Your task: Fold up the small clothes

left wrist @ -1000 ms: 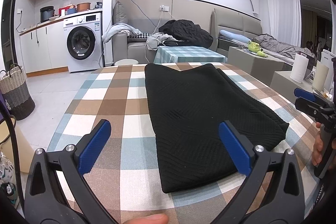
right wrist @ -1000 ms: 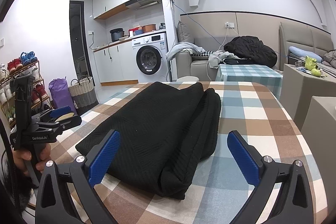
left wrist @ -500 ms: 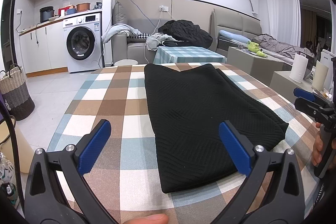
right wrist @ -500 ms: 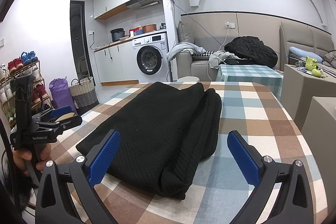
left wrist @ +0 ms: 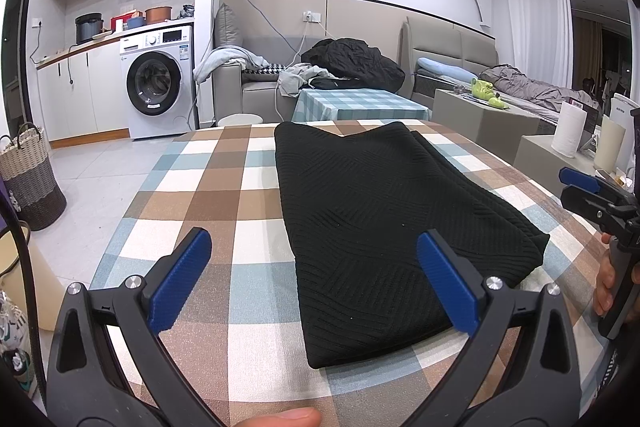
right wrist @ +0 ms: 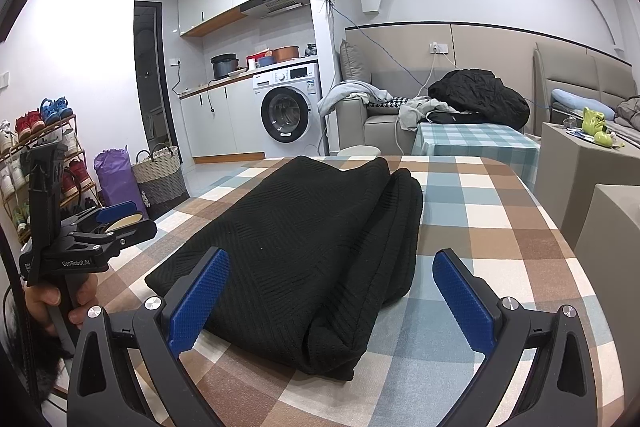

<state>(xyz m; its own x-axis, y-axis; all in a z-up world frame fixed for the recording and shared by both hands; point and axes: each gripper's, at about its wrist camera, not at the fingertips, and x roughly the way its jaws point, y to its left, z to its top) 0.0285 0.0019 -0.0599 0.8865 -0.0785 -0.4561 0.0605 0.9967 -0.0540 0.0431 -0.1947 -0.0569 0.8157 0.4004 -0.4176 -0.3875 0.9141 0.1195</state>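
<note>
On our left, the left gripper (left wrist: 312, 283) hangs with fingers apart and empty just short of the black knit garment (left wrist: 384, 227), which lies lengthwise on the checked counter (left wrist: 208, 187) already folded into a long narrow stack, so we judge a final crosswise fold is left. The right gripper (right wrist: 332, 291) hovers likewise spread at its near end. Behind, left to right, stand a laundry basket (left wrist: 30, 175), washing machine (left wrist: 158, 87) and sofa (left wrist: 256, 87).
</note>
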